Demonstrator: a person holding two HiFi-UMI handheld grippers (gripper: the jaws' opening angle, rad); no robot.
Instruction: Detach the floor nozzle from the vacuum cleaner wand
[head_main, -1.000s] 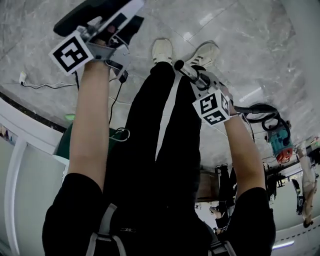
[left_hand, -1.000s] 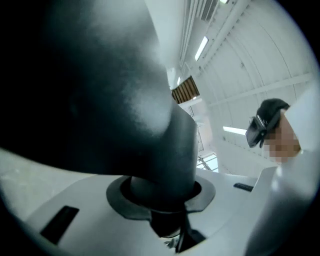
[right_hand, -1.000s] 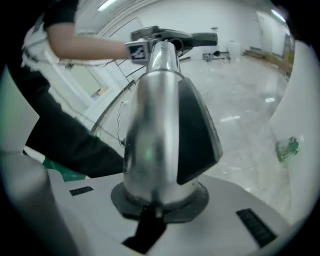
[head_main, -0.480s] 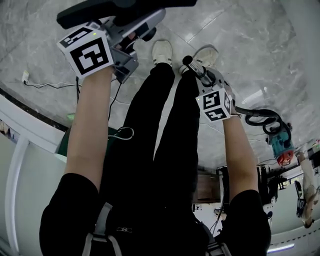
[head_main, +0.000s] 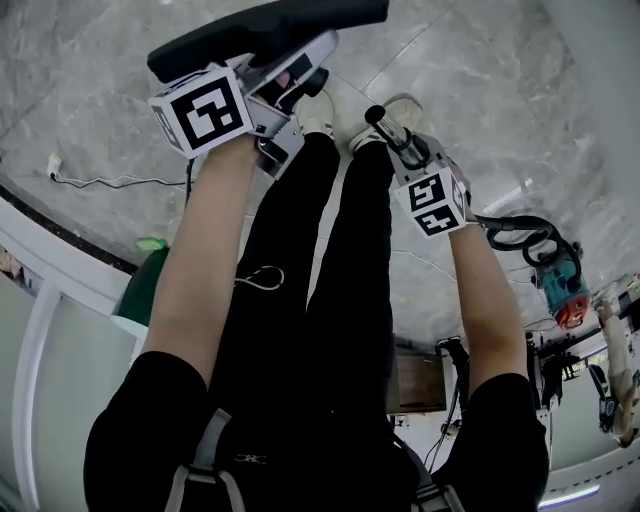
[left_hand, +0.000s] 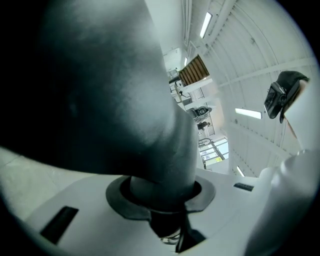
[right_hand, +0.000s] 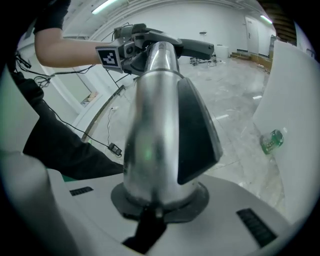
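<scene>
A person standing on a grey marble floor (head_main: 90, 90) held a two-jaw gripper in each hand. The left gripper (head_main: 290, 85) had its fingers clamped on the dark neck of a flat black plastic floor nozzle (head_main: 262, 28). In the left gripper view that neck filled the whole gap between the fingers and rose straight out of them, hiding much of the room. The nozzle's broad foot lay crosswise just past the fingertips, held off the floor.

The right gripper (head_main: 405, 152) had its fingers closed tight on a silver metal vacuum wand (right_hand: 152, 125). The wand ran on from the fingertips with a black wedge-shaped plastic piece (right_hand: 197, 132) on its right flank. In the head view the wand's dark round end stood a little beyond the right fingers and near the left ones. Bare floor showed between it and the nozzle, so the two parts looked separated. The right gripper view, where the wand overlapped the left gripper, could not confirm this.

Below both sets of fingers were the person's black trousers (head_main: 300, 300) and a white shoe (head_main: 408, 108). A thin white cable (head_main: 110, 182) lay on the floor well to the left of the left fingers. A teal and orange machine (head_main: 560, 285) sat well to the right of the right fingers.
</scene>
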